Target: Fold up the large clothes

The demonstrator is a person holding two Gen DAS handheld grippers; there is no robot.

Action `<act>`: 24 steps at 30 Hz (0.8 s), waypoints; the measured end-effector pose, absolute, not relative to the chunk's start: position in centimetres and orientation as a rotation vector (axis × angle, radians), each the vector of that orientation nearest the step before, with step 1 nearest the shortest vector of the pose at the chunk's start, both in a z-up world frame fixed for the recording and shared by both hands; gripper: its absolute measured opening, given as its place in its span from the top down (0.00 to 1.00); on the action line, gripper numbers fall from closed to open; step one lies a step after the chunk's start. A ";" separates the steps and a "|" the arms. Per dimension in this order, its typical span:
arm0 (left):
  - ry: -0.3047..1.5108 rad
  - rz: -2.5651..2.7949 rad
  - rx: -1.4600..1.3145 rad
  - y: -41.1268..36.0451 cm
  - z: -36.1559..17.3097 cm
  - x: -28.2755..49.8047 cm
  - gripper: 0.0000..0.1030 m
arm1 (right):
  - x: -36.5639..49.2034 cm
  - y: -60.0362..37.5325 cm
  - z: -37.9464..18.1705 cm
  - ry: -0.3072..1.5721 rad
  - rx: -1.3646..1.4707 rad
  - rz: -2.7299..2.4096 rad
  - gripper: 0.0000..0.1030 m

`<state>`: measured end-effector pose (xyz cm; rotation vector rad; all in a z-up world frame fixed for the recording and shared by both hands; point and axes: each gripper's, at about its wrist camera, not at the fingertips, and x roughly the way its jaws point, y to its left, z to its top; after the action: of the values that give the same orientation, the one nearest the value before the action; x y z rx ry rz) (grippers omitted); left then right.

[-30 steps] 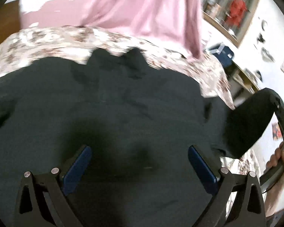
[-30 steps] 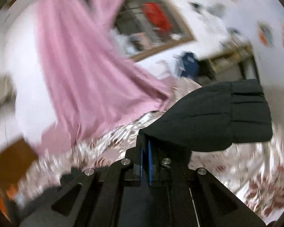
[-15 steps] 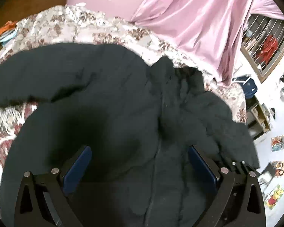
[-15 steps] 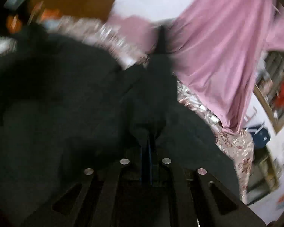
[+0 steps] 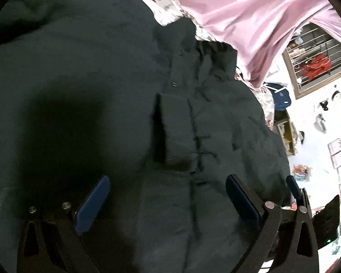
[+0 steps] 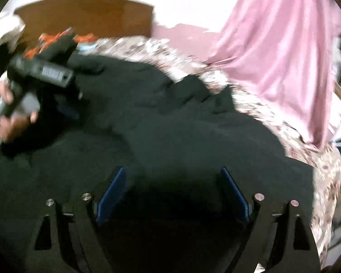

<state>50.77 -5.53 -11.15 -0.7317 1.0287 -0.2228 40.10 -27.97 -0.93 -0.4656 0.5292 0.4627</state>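
So we've got the big dark jacket (image 5: 129,104) spread out over the bed, lying on the floral bedsheet (image 6: 291,134) and filling most of both wrist views. In the left wrist view its front placket and a few snaps run up the middle, with the collar bunched at the far end near the pink curtain (image 5: 250,16).

Our left claw (image 5: 166,202) is released, blue pads wide apart, hovering just over the jacket with nothing between them. Whether the tips touch the fabric, we can't tell. Our right claw (image 6: 172,193) is also released, jaws spread wide over the dark cloth, nothing pinched in there either.

In the right wrist view, the left claw's handle shows up blurry at the left edge with our left hand (image 6: 9,118) wrapped around it, sitting over the jacket. There's a wooden headboard (image 6: 84,16) behind the bed and some orange stuff (image 6: 50,39) near it, too smeared to identify. Off to the right in the left view, a barred window (image 5: 316,56) has something red hanging in it, with a blue bag (image 5: 282,95) just below.
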 end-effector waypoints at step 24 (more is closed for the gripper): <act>0.810 -0.079 -0.652 -8.4 -2.4 52.3 0.93 | 47.4 -42.7 0.3 0.464 0.105 0.145 0.22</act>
<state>52.30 -8.38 -2.35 -0.6518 0.8104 -0.0789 47.40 -42.71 0.33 0.1047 0.4636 0.1447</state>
